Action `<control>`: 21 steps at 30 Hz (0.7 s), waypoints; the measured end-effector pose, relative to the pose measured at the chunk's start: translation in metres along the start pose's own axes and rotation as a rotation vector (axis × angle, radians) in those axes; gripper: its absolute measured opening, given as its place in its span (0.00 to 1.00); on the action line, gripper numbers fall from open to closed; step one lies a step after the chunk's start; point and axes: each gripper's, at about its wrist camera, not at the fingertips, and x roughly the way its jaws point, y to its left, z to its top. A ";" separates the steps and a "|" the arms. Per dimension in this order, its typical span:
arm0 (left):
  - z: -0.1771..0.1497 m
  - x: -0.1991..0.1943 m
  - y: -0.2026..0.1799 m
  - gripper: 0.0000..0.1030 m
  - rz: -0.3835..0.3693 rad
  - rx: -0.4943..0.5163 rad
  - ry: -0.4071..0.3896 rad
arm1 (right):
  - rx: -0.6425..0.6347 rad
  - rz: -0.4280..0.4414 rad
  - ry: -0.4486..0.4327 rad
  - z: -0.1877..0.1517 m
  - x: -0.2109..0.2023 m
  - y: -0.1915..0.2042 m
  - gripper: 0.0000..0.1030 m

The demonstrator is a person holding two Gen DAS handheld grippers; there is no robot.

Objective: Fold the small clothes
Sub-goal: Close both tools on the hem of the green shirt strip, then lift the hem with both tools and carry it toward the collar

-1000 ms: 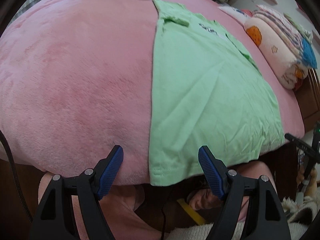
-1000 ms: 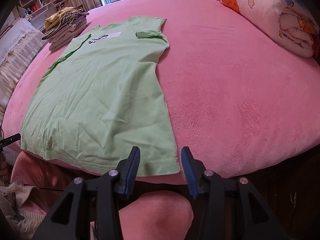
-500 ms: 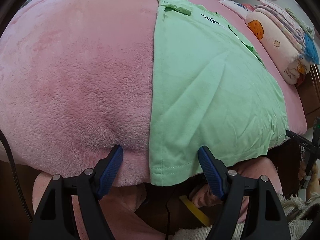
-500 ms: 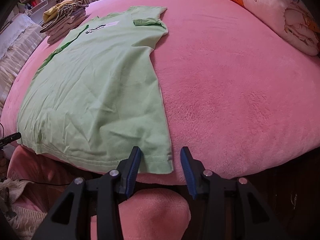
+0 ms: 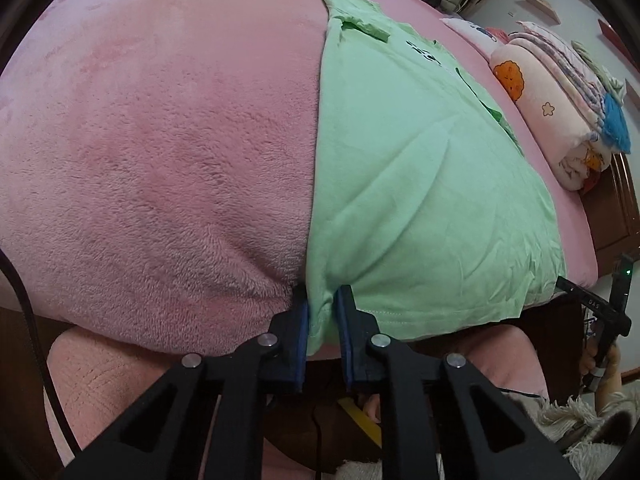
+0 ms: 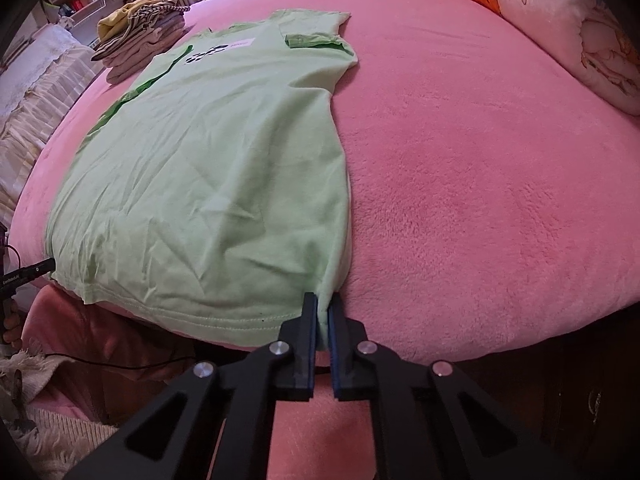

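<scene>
A light green T-shirt (image 5: 420,184) lies flat on the pink fleece bed, hem toward me, sleeves folded in; it also shows in the right wrist view (image 6: 224,168). My left gripper (image 5: 322,300) is shut on the shirt's near left hem corner at the bed's edge. My right gripper (image 6: 323,304) is shut on the near right hem corner. Each view shows the other gripper's tip at the far hem corner.
A stack of folded clothes (image 6: 140,36) sits at the bed's far left beyond the shirt. A rolled patterned quilt (image 5: 560,108) and pillows (image 6: 560,32) lie along the right side. The pink blanket (image 6: 480,168) covers the bed. My knees are below the bed edge.
Both grippers moved forward onto the hem and closed: the left from wide open, the right from partly open, each now pinching a bottom corner of the shirt.
</scene>
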 end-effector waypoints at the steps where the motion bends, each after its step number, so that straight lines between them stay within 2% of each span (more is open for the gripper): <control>1: 0.000 -0.001 0.000 0.10 0.000 0.001 -0.001 | 0.003 -0.001 -0.003 0.000 -0.002 0.000 0.04; 7: 0.003 -0.015 -0.001 0.06 -0.023 -0.006 -0.020 | 0.021 0.018 -0.047 -0.003 -0.026 0.001 0.04; 14: 0.007 -0.049 -0.010 0.04 -0.101 0.030 -0.118 | 0.016 0.038 -0.104 -0.003 -0.060 0.009 0.04; 17: 0.008 -0.048 -0.011 0.04 -0.096 0.036 -0.114 | 0.011 0.025 -0.117 -0.003 -0.065 0.012 0.04; 21: 0.006 -0.033 -0.002 0.04 -0.062 0.001 -0.067 | 0.007 -0.015 -0.094 -0.002 -0.057 0.017 0.04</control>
